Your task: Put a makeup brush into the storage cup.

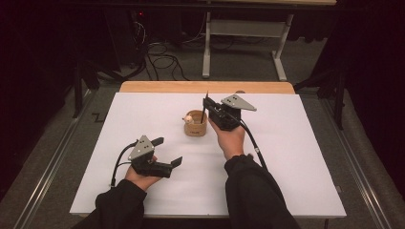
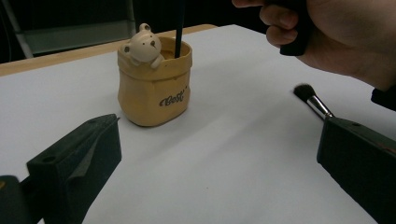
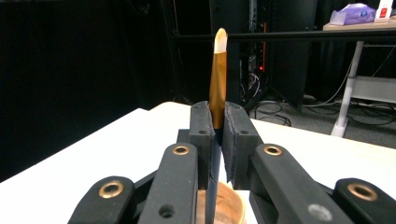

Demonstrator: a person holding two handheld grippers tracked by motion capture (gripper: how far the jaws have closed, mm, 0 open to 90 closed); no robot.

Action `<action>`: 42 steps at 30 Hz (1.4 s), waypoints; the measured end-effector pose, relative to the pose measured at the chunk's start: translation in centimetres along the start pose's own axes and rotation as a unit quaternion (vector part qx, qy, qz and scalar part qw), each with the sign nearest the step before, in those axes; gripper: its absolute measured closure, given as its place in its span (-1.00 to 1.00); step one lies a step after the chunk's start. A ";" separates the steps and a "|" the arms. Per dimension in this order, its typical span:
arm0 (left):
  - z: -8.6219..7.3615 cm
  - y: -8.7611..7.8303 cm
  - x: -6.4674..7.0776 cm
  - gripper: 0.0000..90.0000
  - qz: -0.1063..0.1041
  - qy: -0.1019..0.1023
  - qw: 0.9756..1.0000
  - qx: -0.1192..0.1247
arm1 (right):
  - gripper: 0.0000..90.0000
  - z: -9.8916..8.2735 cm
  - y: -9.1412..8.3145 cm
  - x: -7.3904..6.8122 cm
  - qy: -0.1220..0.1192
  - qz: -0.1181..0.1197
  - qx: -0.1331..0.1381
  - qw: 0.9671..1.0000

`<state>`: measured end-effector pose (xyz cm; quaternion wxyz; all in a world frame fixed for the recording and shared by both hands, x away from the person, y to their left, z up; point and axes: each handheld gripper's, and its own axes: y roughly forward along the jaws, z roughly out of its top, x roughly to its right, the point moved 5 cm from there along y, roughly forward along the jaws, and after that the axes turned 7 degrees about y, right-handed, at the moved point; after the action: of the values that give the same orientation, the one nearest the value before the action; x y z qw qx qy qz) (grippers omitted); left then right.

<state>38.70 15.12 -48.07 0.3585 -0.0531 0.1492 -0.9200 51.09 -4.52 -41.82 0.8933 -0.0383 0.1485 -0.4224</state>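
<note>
Brush [image 3: 217, 79]: slim stick with dark lower shaft, gold band and pale tip, upright at centre of the right gripper view. Clamped between the jaws of the right gripper [image 1: 208, 110], which are closed onto its shaft. In the high view it stands just above centre of frame, its lower end dipping into the pot.

Pot [image 2: 154, 84]: small tan sack-shaped holder with a bear figure on its rim and dark lettering on its side. Stands on the white table [image 1: 296, 157], middle of the high view, touching nothing but the brush inside it.

Second brush [image 2: 312, 99]: dark bristles, metal collar, lying on the table at right of the left gripper view, partly hidden behind one jaw.

Left gripper [image 1: 170, 150]: lower left of the high view, jaws wide apart, holding nothing, well apart from the pot.

Step in hand, as judged: seating the brush in the pot. Advice: keep the shaft vertical and clear of the rim and the bear, lower until it bottoms, then part the jaws slowly so the light pot does not tip.
</note>
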 end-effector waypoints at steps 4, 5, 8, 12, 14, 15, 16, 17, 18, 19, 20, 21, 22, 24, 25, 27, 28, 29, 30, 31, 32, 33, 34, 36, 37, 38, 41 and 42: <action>0.0 0.0 0.0 -0.99 0.000 0.000 1.000 0.000 | 0.87 -0.4 0.3 0.0 0.001 0.001 -0.008 1.000; 0.0 0.0 0.0 -0.99 0.000 0.000 1.000 0.000 | 0.87 -0.6 0.4 0.0 0.001 0.001 -0.010 1.000; 0.0 0.0 0.0 -0.99 0.000 0.000 1.000 0.001 | 0.87 -0.9 0.6 0.0 0.001 0.001 -0.017 1.000; 0.0 0.0 0.0 -0.99 0.000 0.000 1.000 0.001 | 0.87 -1.3 0.9 0.1 0.002 0.001 -0.025 1.000; 0.0 0.0 0.0 -0.99 0.000 0.000 1.000 0.001 | 0.87 -1.5 1.1 0.1 0.004 0.001 -0.029 1.000; 0.0 0.0 0.0 -0.99 0.000 0.000 1.000 0.001 | 0.87 -1.6 1.2 0.1 0.006 0.000 -0.031 1.000; 0.0 0.0 0.0 -0.99 0.000 0.000 1.000 0.001 | 0.87 -1.8 1.3 0.2 0.007 -0.001 -0.034 0.999; 0.0 0.0 0.0 -0.99 0.000 0.001 1.000 0.001 | 0.87 -1.9 1.4 0.2 0.006 -0.001 -0.035 0.999; 0.0 0.0 0.0 -0.99 0.000 0.001 1.000 0.001 | 0.86 -2.0 1.5 0.2 0.007 -0.002 -0.036 0.999; 0.0 0.0 0.0 -0.99 -0.001 0.001 1.000 0.001 | 0.78 -2.0 1.6 0.2 0.004 -0.004 -0.037 0.999; 0.0 0.0 0.0 -0.99 -0.001 0.001 1.000 0.001 | 0.62 -2.1 1.7 0.3 0.005 -0.006 -0.036 0.999; 0.0 0.0 0.0 -0.99 -0.001 0.001 1.000 0.001 | 0.03 -2.1 1.9 0.4 0.012 -0.010 -0.033 0.999; 0.0 0.0 0.0 -0.99 -0.002 0.001 1.000 0.001 | 0.03 -2.1 1.9 0.4 0.012 -0.010 -0.033 0.999; 0.0 0.0 0.0 -0.99 -0.002 0.001 1.000 0.001 | -0.49 -2.0 1.8 0.7 0.023 -0.026 -0.028 0.999; 0.0 0.0 0.0 -0.99 -0.003 0.001 1.000 0.001 | -0.67 -2.0 1.8 0.9 0.028 -0.032 -0.029 0.999; 0.0 0.0 0.0 -0.98 -0.003 0.002 1.000 0.001 | -0.87 -2.0 1.6 1.0 0.028 -0.036 -0.034 0.998; 0.0 0.0 0.0 -0.99 -0.003 0.002 1.000 0.001 | -0.98 -2.0 1.5 1.1 0.023 -0.043 -0.040 0.998; 0.0 0.0 0.1 -0.99 -0.003 0.002 1.000 0.001 | -1.00 -2.0 1.3 1.2 0.020 -0.046 -0.044 0.998; 0.0 0.0 0.1 -0.99 -0.003 0.002 1.000 0.001 | -1.00 -2.0 1.2 1.1 0.019 -0.044 -0.048 0.998; 0.0 0.0 0.1 -0.99 -0.003 0.002 1.000 0.001 | -1.00 -2.0 0.9 1.1 0.014 -0.043 -0.054 0.998; 0.0 0.0 0.1 -0.99 -0.003 0.002 1.000 0.001 | -1.00 -2.0 0.7 1.0 0.011 -0.045 -0.056 0.997; 0.0 0.0 0.1 -0.99 -0.003 0.002 1.000 0.001 | -1.00 -1.9 0.4 0.9 0.006 -0.043 -0.056 0.997; 0.0 0.0 0.1 -0.99 -0.002 0.003 1.000 0.001 | -1.00 -1.9 0.1 0.8 0.005 -0.042 -0.051 0.998; 0.0 0.0 0.1 -0.99 -0.002 0.002 1.000 0.002 | -1.00 -1.9 -0.6 0.5 0.004 -0.038 -0.047 0.998; 0.0 0.0 0.0 -0.99 -0.001 0.002 1.000 0.002 | -1.00 -2.0 -0.9 0.5 0.001 -0.038 -0.049 0.998; 0.0 0.0 0.0 -0.99 -0.001 0.001 1.000 0.003 | -1.00 -2.1 -1.3 0.4 -0.002 -0.039 -0.049 0.998; 0.1 0.0 0.0 -0.99 0.001 0.000 1.000 0.003 | -1.00 -2.5 -2.6 0.3 -0.004 -0.037 -0.047 0.998; 0.1 0.0 0.0 -0.99 0.002 0.000 1.000 0.003 | -1.00 -2.5 -3.0 0.4 -0.005 -0.038 -0.045 0.998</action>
<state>38.72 15.14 -47.99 0.3603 -0.0517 0.1463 -0.9199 48.31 -6.60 -43.75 0.8747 -0.0862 0.1611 -0.4489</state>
